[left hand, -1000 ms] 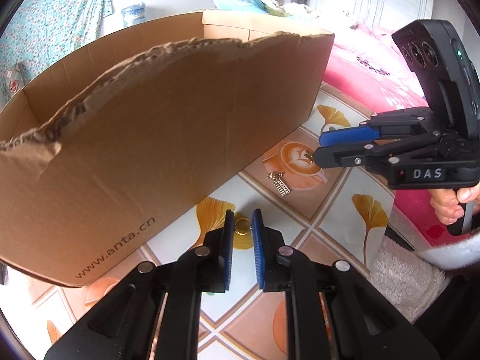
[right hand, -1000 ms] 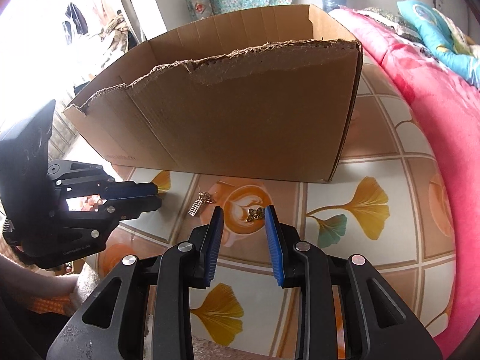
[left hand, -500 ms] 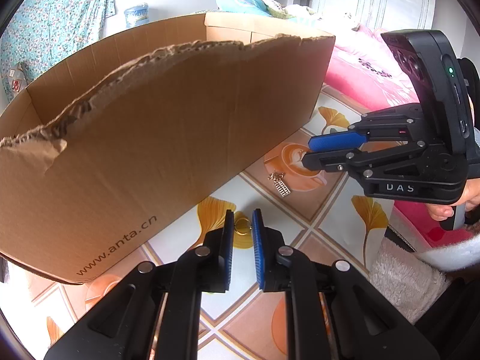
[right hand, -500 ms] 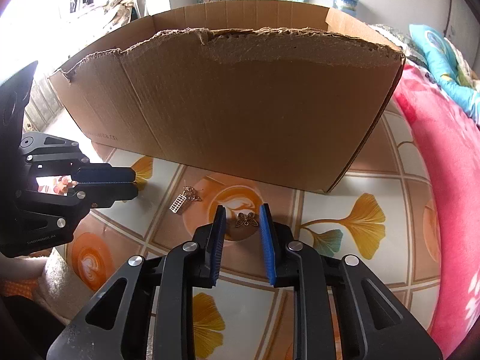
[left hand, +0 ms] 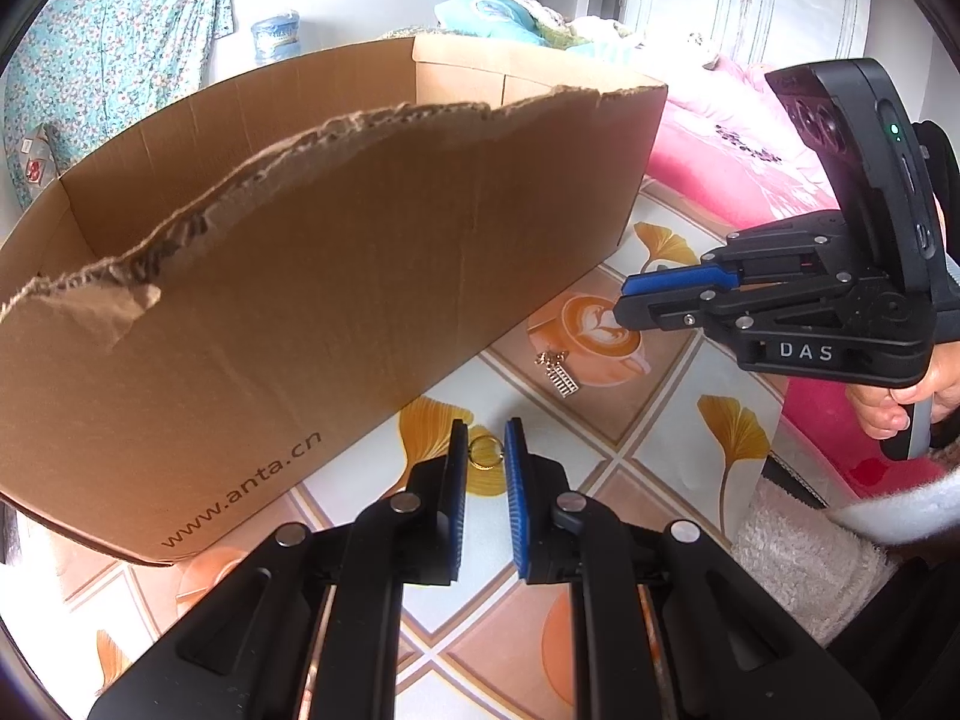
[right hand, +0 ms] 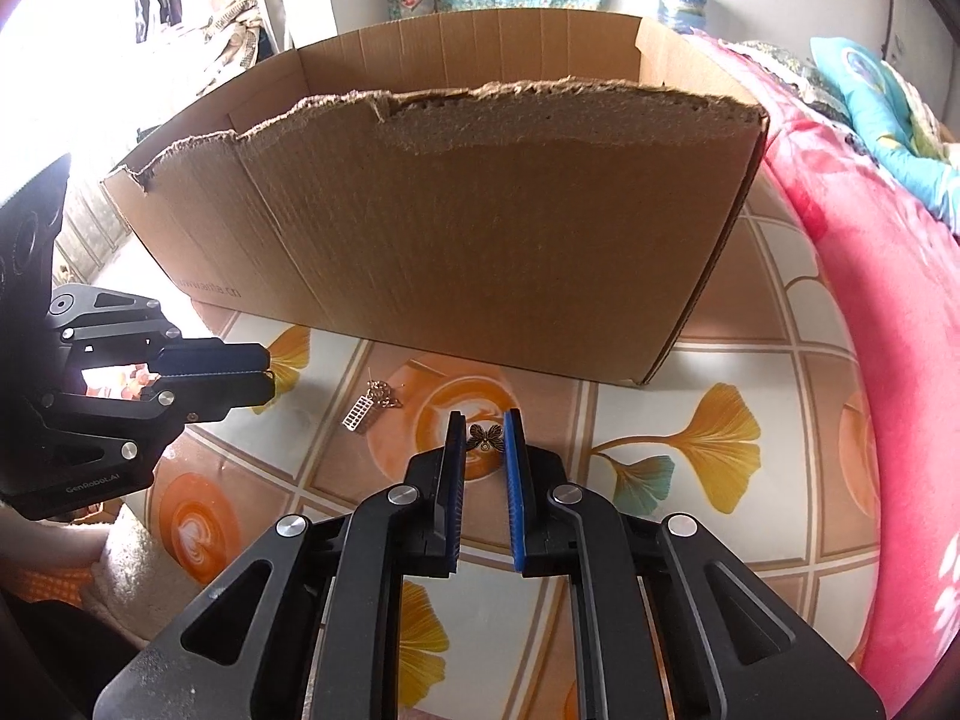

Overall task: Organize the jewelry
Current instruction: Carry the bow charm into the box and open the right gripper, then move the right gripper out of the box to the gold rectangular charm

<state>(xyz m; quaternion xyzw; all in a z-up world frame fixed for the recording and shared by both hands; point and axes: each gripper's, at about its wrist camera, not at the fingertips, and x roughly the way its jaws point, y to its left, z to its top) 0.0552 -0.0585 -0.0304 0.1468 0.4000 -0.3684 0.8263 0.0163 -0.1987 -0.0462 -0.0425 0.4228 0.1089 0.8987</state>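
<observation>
A small gold ring [left hand: 485, 453] sits between the blue pads of my left gripper [left hand: 486, 441], which is shut on it just above the patterned tabletop [left hand: 660, 450]. In the right wrist view, a dark butterfly charm [right hand: 486, 438] fills the narrow gap of my right gripper [right hand: 485, 429]. Its jaws are closing and both pads touch the charm. A silver abacus-like charm [right hand: 363, 411] on a short chain lies loose on the table between the two grippers, seen too as the silver charm [left hand: 561, 375]. The left gripper [right hand: 267, 372] and right gripper [left hand: 621, 303] each show from the side.
A large torn cardboard box [left hand: 300, 300] stands open just behind the jewelry, its near wall [right hand: 480, 240] close to both grippers. Pink bedding [right hand: 870, 300] borders the table on the right. A fluffy white cloth [left hand: 798, 546] and a person's hand [left hand: 900, 402] are at the near right.
The right gripper's jaws have narrowed from a wide gap onto the butterfly charm, and it has shifted a little. The left gripper and its ring have stayed put.
</observation>
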